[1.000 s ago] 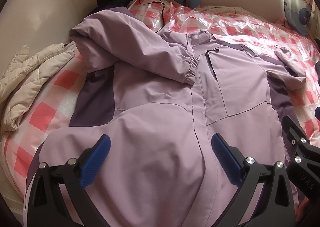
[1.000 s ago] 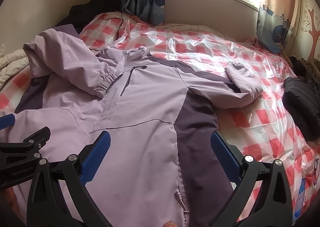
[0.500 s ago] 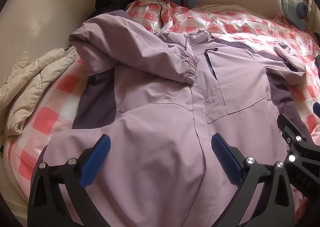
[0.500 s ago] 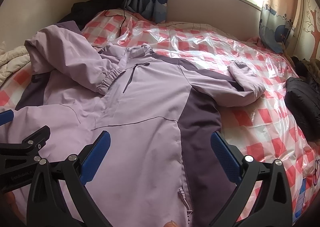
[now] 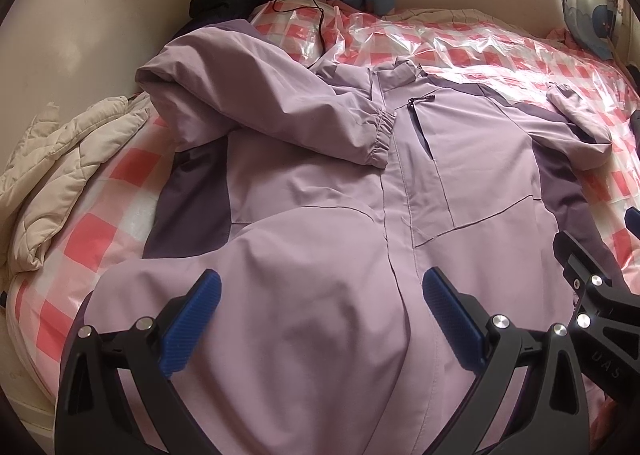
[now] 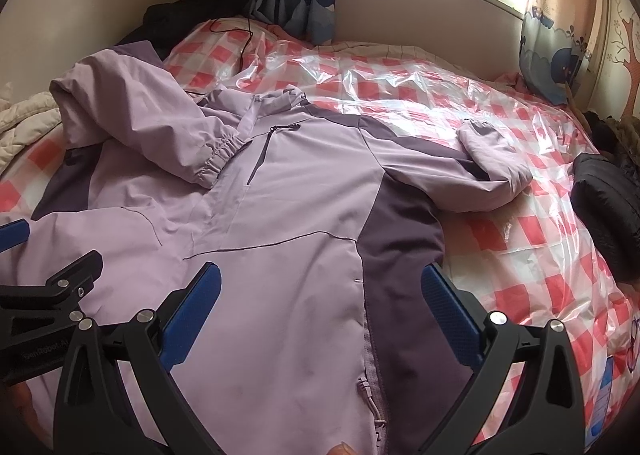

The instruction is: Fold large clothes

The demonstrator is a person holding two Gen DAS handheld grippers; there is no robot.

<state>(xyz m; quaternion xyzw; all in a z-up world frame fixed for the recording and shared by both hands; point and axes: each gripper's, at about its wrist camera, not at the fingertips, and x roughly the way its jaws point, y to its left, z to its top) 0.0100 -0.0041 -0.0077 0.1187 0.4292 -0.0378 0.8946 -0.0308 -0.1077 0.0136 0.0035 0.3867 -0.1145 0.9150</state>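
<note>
A large lilac jacket [image 5: 320, 191] with dark purple side panels lies front up on the bed; it also shows in the right wrist view [image 6: 280, 215]. Its left sleeve [image 5: 280, 115] is folded across the chest, cuff near the zip. Its right sleeve [image 6: 472, 175] lies out to the side, bent back on itself. My left gripper [image 5: 320, 319] is open and empty above the jacket's lower hem. My right gripper [image 6: 320, 311] is open and empty above the lower right part, over the purple panel.
The bed has a red and white check cover under clear plastic [image 6: 440, 87]. A cream quilt [image 5: 60, 175] lies at the left edge by the wall. Dark clothes [image 6: 192, 11] lie at the head, a black padded item [image 6: 608, 207] at the right. A cable [image 6: 244, 43] trails over the pillow.
Both grippers have drawn back and risen a little, so more of the jacket and bed shows. The jacket has not moved. Both stay open.
</note>
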